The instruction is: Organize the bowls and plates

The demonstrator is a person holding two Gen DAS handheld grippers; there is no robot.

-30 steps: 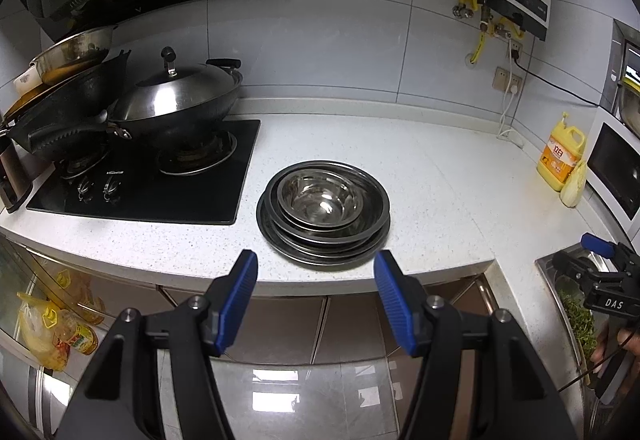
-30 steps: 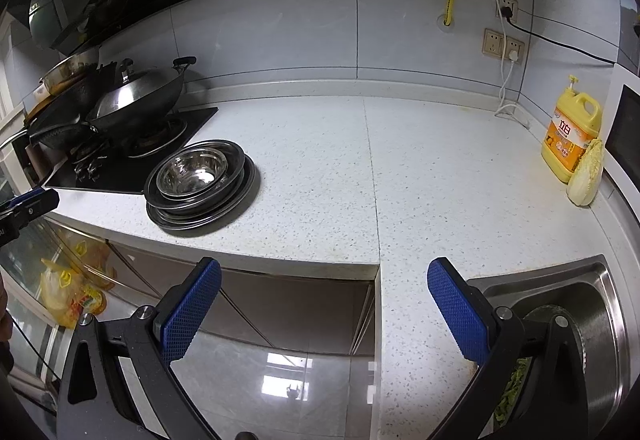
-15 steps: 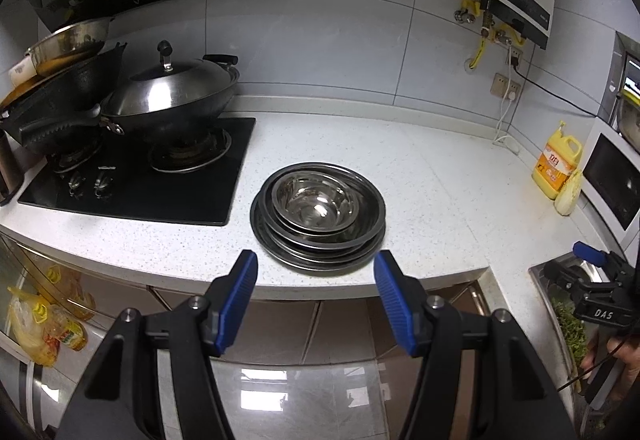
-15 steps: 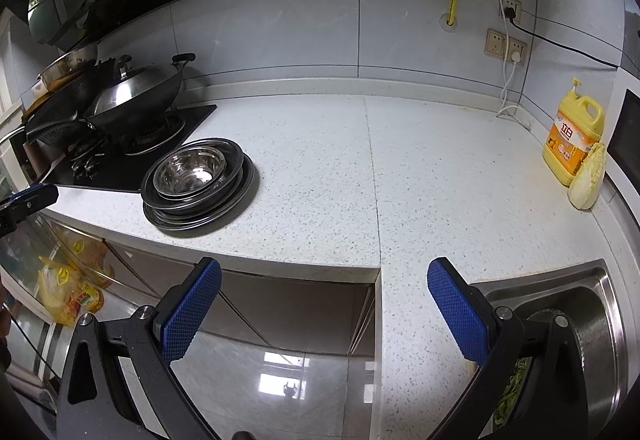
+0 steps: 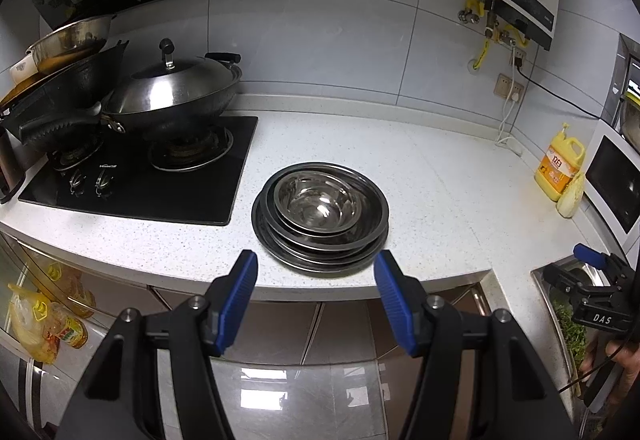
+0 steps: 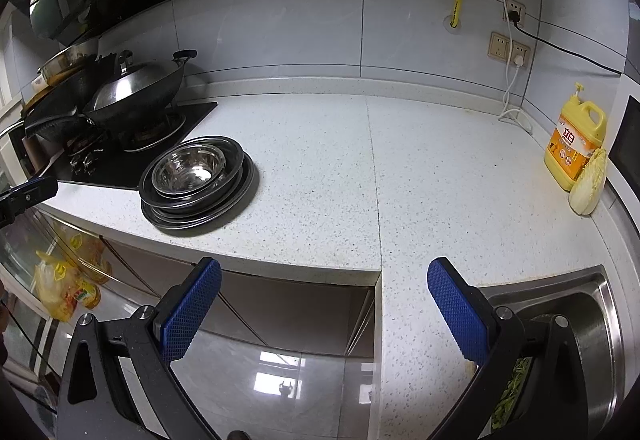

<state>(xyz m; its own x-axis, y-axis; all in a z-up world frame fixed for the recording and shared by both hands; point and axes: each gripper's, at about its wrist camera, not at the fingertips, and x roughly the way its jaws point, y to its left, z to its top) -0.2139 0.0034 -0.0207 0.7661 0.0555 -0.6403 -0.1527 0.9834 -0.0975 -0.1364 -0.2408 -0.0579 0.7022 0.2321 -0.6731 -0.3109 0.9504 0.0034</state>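
Note:
A stack of steel plates with nested steel bowls on top (image 5: 320, 215) sits on the white speckled counter (image 5: 440, 191), just right of the black stove; it also shows in the right wrist view (image 6: 196, 179). My left gripper (image 5: 316, 268) is open and empty, held in front of the counter edge right below the stack. My right gripper (image 6: 324, 280) is open and empty, off the counter edge to the right of the stack, near the sink. Each gripper shows at the edge of the other's view.
A lidded wok (image 5: 172, 95) and a dark pan (image 5: 60, 95) stand on the gas stove (image 5: 136, 179) at left. A yellow detergent jug (image 6: 576, 147) and a cabbage (image 6: 588, 183) stand far right. A steel sink (image 6: 576, 340) holds greens. Cabinets lie below.
Both grippers have drifted slightly; the stack sits a little further left and higher in the left wrist view. Both stay open and the stack has not moved.

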